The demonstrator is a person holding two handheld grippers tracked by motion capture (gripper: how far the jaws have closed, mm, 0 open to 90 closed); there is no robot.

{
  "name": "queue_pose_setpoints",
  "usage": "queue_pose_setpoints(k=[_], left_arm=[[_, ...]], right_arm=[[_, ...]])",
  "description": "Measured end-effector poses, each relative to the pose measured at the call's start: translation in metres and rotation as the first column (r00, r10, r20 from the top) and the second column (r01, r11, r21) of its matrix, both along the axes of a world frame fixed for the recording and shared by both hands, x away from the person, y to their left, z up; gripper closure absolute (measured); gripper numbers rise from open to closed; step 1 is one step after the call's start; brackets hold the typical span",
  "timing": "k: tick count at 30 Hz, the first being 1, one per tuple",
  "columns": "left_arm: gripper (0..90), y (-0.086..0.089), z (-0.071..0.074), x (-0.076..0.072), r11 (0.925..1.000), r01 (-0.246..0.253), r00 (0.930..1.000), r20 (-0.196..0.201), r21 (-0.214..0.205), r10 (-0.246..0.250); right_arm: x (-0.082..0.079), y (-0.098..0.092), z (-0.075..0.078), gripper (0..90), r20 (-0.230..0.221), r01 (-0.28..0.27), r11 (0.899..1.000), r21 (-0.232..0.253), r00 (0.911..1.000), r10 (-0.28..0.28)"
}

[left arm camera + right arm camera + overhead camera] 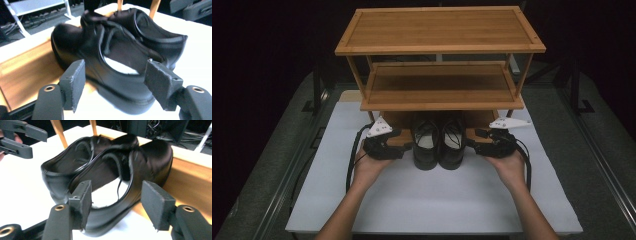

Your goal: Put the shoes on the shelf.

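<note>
1. I have the left gripper (404, 148) just off the outer side of the left shoe (425, 145). Its jaws stand apart, with nothing pressed between the pads.
2. From the left gripper view, the left shoe (112, 62) lies just ahead of my jaws, its side wall spanning the gap between them. I see no contact with either pad. The lower edge of its sole is smeared by blur.
3. I have the right gripper (474, 144) just off the outer side of the right shoe (452, 144). Its jaws also stand apart and hold nothing.
4. From the right gripper view, the right shoe (117, 185) sits just beyond my jaws, its collar and pale insole between the two pads but clear of them. The laces are blurred.
5. Both shoes stand side by side, touching, with their toes tucked under the wooden rack (439, 50). The middle shelf cuts their toes off in the high view.
6. The toes seem to rest on the rack's bottom board (25, 80), to the left of my left jaws. I cannot tell how far in they reach.
7. The heels sit out on the white table top (437, 200).
8. Past the shoes in the right gripper view, the other gripper's grey jaws (20, 137) are cropped at the upper left corner.
</note>
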State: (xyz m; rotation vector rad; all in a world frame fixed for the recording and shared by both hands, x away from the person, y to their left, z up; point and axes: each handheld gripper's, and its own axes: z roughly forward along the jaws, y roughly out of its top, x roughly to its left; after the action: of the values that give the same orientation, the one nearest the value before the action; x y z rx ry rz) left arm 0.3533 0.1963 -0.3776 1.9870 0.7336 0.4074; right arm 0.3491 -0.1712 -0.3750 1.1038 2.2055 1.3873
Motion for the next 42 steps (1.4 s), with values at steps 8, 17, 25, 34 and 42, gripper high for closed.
queue_pose_setpoints(k=[8, 17, 25, 34, 42], left_arm=[[20.7, 0.005, -0.029, -0.011, 0.9991, 0.022, 0.9975, -0.067, 0.036, -0.02], [14.2, -0.011, -0.053, -0.007, 0.9902, 0.059, 0.9931, -0.108, 0.126, -0.045], [10.0, -0.027, -0.067, 0.001, 0.9831, 0.076, 0.9928, -0.105, 0.166, -0.059], [7.9, -0.043, -0.075, 0.003, 0.9722, 0.107, 0.9927, -0.077, 0.208, -0.093], [5.5, -0.052, -0.076, 0.003, 0.9648, 0.087, 0.9952, -0.064, 0.248, -0.074]], right_arm=[[-0.023, -0.007, -0.027, 30.0, -0.045, -0.037, 0.999, -0.031, 0.9983, 0.036], [-0.013, 0.011, -0.068, 21.5, -0.162, -0.106, 0.991, -0.085, 0.9826, 0.091], [-0.008, 0.027, -0.08, 16.8, -0.175, -0.124, 0.984, -0.125, 0.9793, 0.102], [-0.004, 0.045, -0.082, 13.9, -0.158, -0.113, 0.982, -0.154, 0.9836, 0.088], [-0.003, 0.046, -0.082, 15.0, -0.158, -0.092, 0.984, -0.154, 0.985, 0.068]])
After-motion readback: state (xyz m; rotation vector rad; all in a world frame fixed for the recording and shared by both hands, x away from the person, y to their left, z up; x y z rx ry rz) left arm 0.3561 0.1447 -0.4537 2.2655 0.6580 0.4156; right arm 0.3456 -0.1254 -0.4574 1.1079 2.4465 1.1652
